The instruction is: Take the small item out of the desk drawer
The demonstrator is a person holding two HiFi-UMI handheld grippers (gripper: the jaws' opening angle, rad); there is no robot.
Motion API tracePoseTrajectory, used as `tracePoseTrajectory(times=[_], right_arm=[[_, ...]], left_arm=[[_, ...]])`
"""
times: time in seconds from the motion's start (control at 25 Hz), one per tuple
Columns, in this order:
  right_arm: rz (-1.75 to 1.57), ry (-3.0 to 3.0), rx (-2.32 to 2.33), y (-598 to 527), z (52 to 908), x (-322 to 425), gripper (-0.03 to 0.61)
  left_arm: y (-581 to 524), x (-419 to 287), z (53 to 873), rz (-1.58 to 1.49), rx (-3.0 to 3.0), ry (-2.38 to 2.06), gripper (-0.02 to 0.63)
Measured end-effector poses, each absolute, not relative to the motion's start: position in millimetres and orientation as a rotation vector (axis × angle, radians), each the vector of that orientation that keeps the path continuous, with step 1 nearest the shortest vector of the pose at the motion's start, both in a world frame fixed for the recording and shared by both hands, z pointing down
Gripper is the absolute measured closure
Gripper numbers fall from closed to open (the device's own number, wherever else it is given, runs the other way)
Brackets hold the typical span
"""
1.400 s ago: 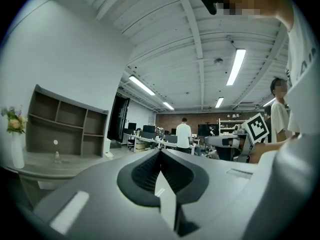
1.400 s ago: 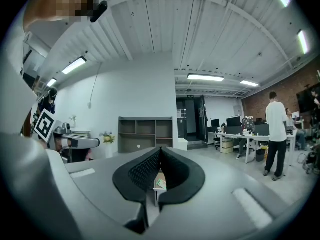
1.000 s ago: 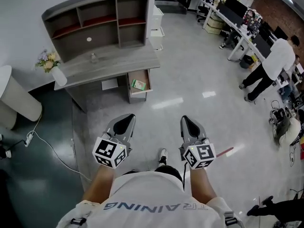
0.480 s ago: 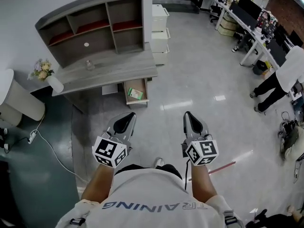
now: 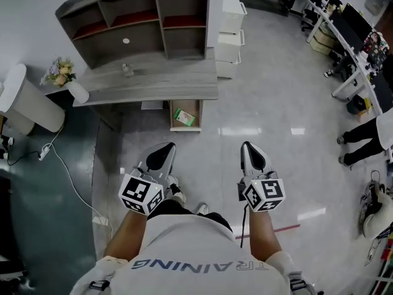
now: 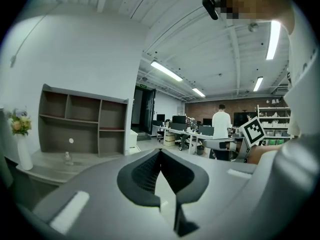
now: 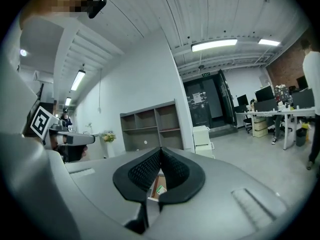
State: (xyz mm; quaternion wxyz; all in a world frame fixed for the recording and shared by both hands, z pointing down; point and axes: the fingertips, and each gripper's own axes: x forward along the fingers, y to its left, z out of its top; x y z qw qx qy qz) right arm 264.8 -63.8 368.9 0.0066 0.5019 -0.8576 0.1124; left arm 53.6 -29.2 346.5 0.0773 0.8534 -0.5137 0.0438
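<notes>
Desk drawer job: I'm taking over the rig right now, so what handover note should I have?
Left gripper: fingers together, empty. Right gripper: the same.
Both are held over the glossy grey floor, short of the grey wooden desk.
Its drawer stands open, and the small green-and-white packet lies inside.
Done: drawer already open. Left: close in, open one gripper, grasp the packet, lift it out.

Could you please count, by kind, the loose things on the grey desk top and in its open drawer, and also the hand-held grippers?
Vase with flowers: 1
Small clear bottle: 1
Green-and-white item in the drawer: 1
Hand-held grippers: 2 (left hand-held gripper, right hand-held gripper)
Total: 5
</notes>
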Motion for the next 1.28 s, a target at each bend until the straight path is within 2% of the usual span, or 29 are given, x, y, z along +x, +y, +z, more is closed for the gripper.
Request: tracePoseTrajectory(times=[0.52,0.88,1.28], right_arm=[[0.341,-2.654,1.454,-200,373,184,0.563],[0.449,-2.657,1.281,-273,423,104,0.563],[0.443,-2.671,0.945,-334,467,108,0.563]], left_arm=[[-159,-33,362,0.092,2.456,-1.608,0.614],[-219,-99,405,0.157,2.312,-1.649,0.614],[-249,-63,432,0.174,2.09,-1.802,0.614]])
